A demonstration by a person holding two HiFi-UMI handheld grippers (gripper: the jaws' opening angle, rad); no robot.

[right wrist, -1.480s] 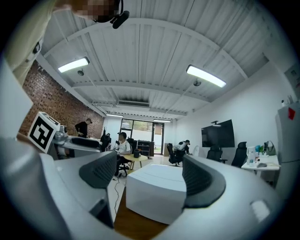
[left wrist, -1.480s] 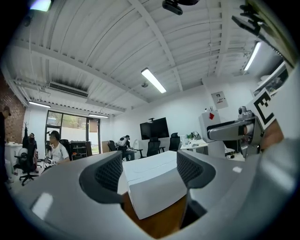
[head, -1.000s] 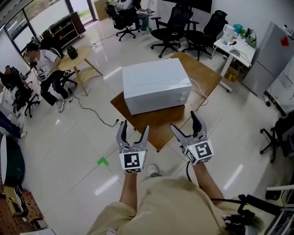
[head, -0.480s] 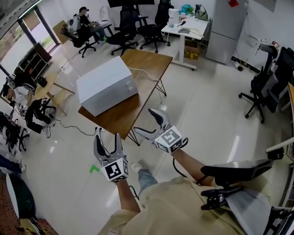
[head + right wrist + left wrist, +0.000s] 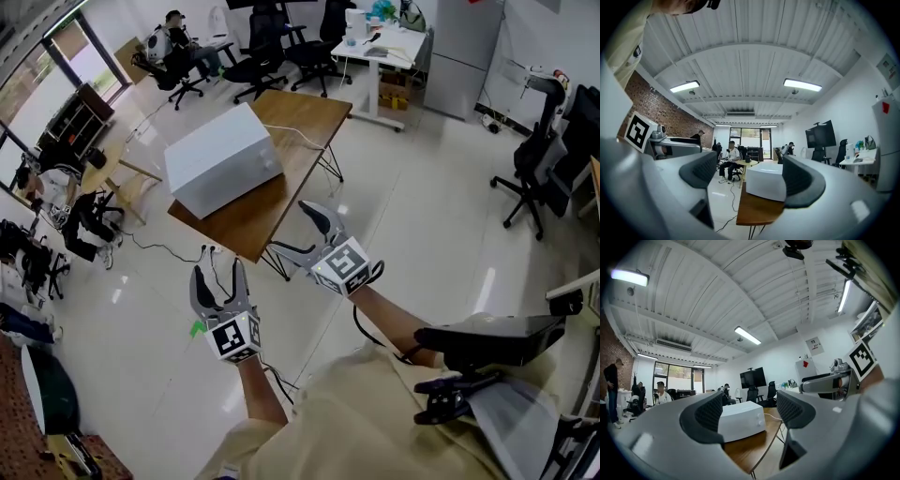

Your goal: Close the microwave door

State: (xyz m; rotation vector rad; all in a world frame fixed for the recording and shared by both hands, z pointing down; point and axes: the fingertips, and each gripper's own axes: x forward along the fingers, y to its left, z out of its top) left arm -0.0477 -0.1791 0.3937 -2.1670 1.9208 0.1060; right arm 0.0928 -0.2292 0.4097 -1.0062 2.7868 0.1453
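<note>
White microwave (image 5: 225,159) on the nearer half of a brown wooden table (image 5: 298,120); door seemingly flush with the body, though too distant to be certain. Left gripper (image 5: 217,272) and right gripper (image 5: 291,227) raised over the pale floor (image 5: 412,234), near the table's front corner and well apart from the microwave. Jaws of both parted about halfway, gripping nothing; only the far-off microwave and table framed between the dark pads (image 5: 708,413). Office chairs (image 5: 281,47) and a seated person (image 5: 173,36) beyond.
</note>
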